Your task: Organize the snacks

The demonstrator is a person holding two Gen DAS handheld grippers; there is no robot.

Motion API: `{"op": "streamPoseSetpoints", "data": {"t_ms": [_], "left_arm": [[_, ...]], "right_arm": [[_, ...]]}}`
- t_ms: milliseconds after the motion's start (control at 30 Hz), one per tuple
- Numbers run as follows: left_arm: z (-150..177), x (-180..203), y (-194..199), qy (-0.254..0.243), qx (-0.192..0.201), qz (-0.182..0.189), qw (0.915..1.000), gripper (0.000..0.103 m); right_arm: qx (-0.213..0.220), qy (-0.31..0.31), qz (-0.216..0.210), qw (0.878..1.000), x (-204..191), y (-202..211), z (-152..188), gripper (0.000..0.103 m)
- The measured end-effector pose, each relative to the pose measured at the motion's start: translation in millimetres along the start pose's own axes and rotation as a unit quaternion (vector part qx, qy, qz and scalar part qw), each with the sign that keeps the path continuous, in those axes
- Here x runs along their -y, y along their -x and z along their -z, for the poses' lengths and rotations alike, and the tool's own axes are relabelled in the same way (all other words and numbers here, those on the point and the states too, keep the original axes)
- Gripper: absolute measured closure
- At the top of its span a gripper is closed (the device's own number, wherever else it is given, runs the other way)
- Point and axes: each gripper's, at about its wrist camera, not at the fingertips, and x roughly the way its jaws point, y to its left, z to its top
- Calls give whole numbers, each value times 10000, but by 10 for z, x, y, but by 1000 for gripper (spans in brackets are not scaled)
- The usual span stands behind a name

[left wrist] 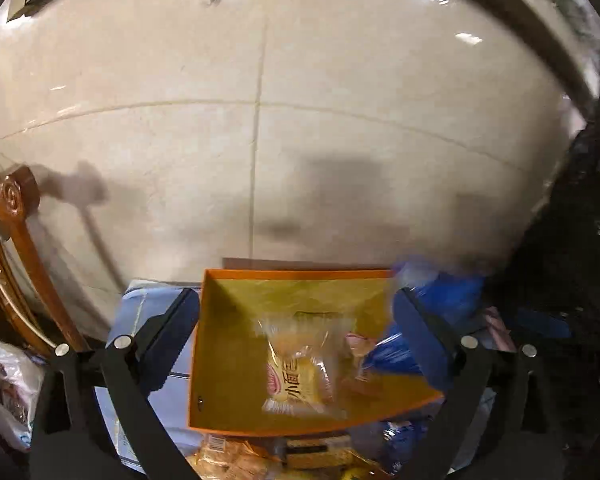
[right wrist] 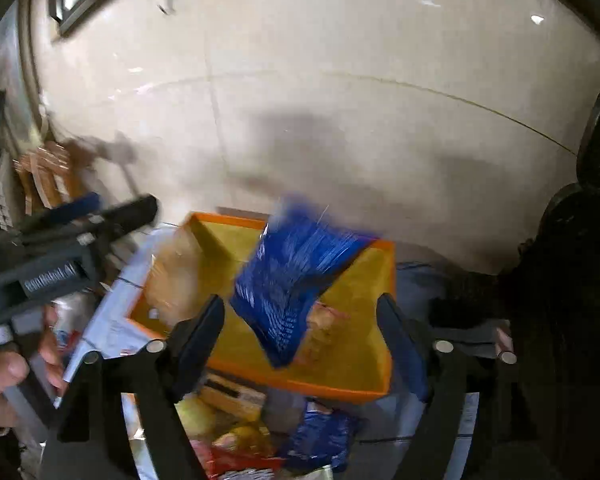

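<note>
An orange box (left wrist: pixel 204 360) with a yellow inside stands on a table; it also shows in the right wrist view (right wrist: pixel 382 372). In it lie a clear-wrapped yellow cake (left wrist: pixel 300 380) and a small pink packet (left wrist: pixel 358 344). A blue snack bag (right wrist: pixel 296 280), blurred by motion, is in the air over the box between my right gripper's fingers, touching neither; it also shows at the right of the left wrist view (left wrist: pixel 436 300). My right gripper (right wrist: pixel 300 320) is open. My left gripper (left wrist: pixel 296 316) is open and empty above the box; it also shows in the right wrist view (right wrist: pixel 116 210).
Loose snack packets lie in front of the box (left wrist: pixel 236 460) (right wrist: pixel 320 436). A light blue cloth (left wrist: pixel 156 400) covers the table. A wooden chair (left wrist: pixel 12 240) stands at the left, by a plastic bag (left wrist: pixel 8 384). Beige floor tiles (left wrist: pixel 260 120) lie beyond. Something dark (right wrist: pixel 580 280) stands at the right.
</note>
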Motion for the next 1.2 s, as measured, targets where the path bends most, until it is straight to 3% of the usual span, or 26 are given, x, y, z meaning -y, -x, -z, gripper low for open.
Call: {"op": "streamPoseSetpoints", "data": {"t_ms": [233,500,700,833,933,1067,1200], "left_arm": [[412,-118,25,101,-176,107,9997,8],[1188,-129,605,-145,-297,334,9989,8],[2080,-41,1203,-526,-502,507,9961,8],[2819,-77,1496,-399,-739,559,9949,8],[3340,-70,1603,-540,-973,385,9930,8],[3793,-74,1682,-726,-1193,249,9899,7],[4004,-169,1655,-658,-1272,135,9896,7]], "right_arm": [[-97,96,96,9999,101,34,369,25],[-347,-139,-54,9993,136,413,1203,24],[-688,-150,-123,9974,-56,637,2087,23],[-1047,-67,-88,9944,-227,601,2770,22],[-1235,119,-86,9922,-328,544,3101,22],[-1303,325,-26,9909,-373,513,3252,21],[-1324,294,85,9907,-310,445,3256,18]]}}
